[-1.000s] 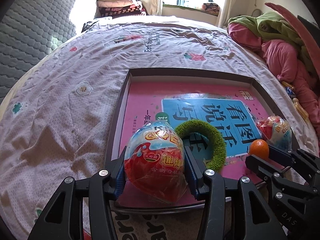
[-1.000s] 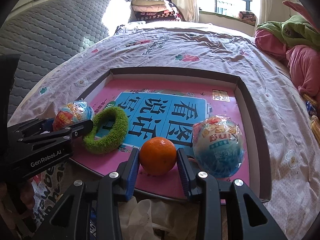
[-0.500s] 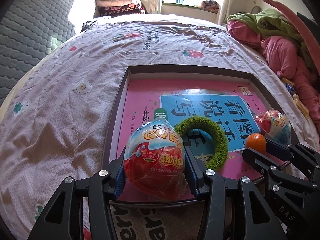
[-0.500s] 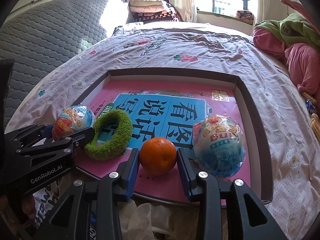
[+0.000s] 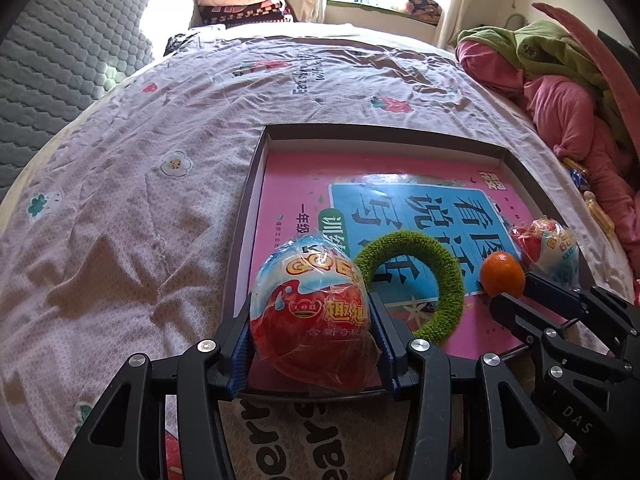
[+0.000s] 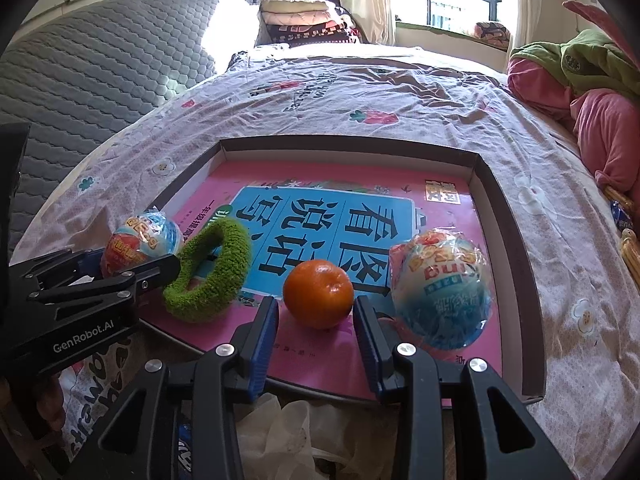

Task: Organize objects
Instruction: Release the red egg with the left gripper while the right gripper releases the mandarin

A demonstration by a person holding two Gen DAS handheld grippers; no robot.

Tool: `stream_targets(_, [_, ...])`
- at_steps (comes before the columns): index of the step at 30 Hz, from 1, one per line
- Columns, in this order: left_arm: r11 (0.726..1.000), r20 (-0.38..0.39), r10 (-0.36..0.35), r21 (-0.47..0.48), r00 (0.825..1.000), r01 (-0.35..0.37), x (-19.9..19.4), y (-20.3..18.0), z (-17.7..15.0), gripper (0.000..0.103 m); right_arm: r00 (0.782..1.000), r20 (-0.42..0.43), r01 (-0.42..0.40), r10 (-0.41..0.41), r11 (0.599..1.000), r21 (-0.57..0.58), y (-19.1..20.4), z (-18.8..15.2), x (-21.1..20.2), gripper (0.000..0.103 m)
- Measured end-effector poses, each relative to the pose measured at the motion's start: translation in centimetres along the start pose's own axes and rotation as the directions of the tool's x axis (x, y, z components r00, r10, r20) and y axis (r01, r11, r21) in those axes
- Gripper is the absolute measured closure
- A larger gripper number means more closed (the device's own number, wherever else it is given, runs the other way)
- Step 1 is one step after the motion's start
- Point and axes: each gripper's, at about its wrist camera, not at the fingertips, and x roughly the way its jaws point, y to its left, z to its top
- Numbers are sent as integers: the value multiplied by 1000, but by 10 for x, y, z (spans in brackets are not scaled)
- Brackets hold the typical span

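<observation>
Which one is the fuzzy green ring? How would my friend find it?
Look at the shallow box with the pink book cover on the bed. Near its front edge, the fuzzy green ring lies between a red-and-blue wrapped egg and the orange. It is the only green thing there, and the only one with a hole.

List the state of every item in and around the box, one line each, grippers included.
left gripper: shut on the red toy egg
red toy egg: wrapped, held over the box's near edge
right gripper: flanks the orange, contact unclear
orange: whole, in the box
blue toy egg: wrapped, lying in the box
green ring: tilted, in the box
box: open
</observation>
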Motion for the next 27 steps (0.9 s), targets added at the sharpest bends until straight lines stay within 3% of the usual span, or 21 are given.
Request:
stream_targets(9, [999,6,21,37,1000,-21,-6,-1,-2,50,1000,12,-8,8,1000,-4,-1,0,-11,62])
stream_targets(27, [1000,19,16,25,1000,-17,-19,3,-6,46,995,90,-41,39,999,22,-8,4,-50,57])
